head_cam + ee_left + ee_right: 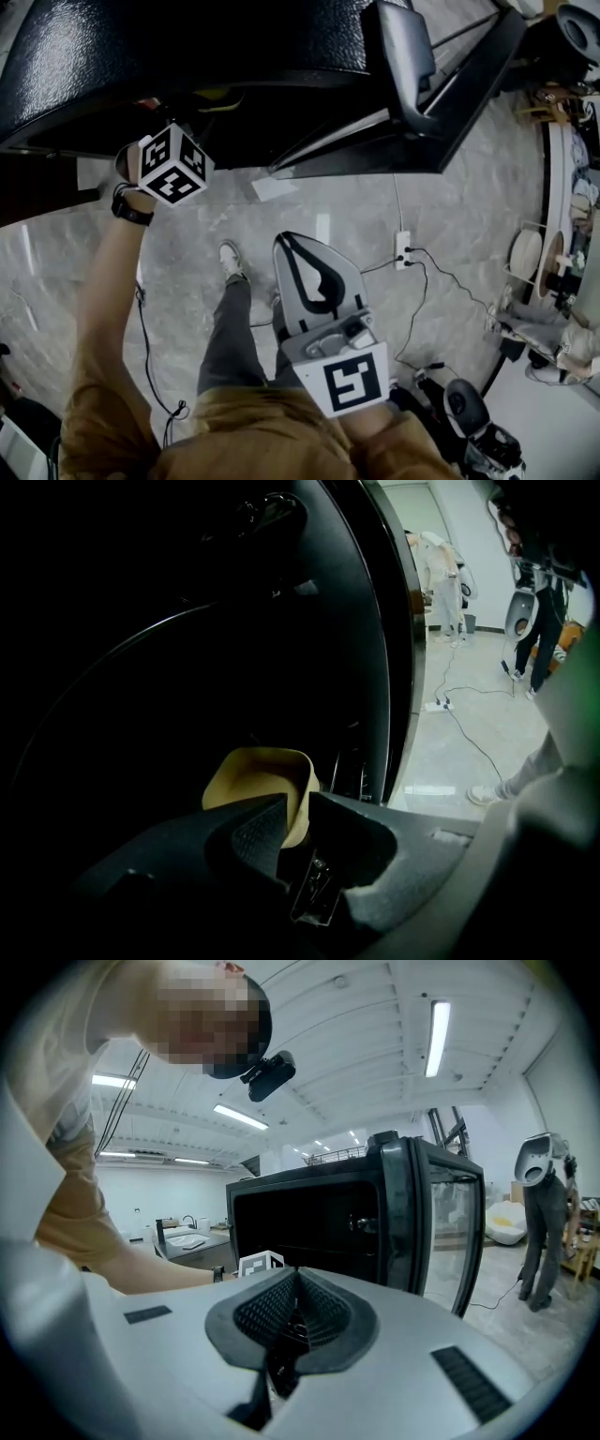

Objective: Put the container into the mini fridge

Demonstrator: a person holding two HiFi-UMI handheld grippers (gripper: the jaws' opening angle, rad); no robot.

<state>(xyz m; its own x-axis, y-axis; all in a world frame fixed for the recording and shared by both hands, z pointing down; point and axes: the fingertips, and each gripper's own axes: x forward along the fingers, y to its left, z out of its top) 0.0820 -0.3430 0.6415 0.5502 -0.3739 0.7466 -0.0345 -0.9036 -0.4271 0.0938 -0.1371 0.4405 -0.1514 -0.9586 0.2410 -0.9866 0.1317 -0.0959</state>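
With the left tool pinching the rim of the yellow plastic container inside the black mini fridge and the right tool closed on nothing, it is best to set the container flat before letting go.

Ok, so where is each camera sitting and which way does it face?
Head view: on the head, looking down; mini fridge top, left arm, right gripper.
Left gripper view: on left gripper, facing into the fridge; jaws shut on yellow container.
Right gripper view: faces fridge's open front; shut empty jaws, left arm.
Shared: the fridge.
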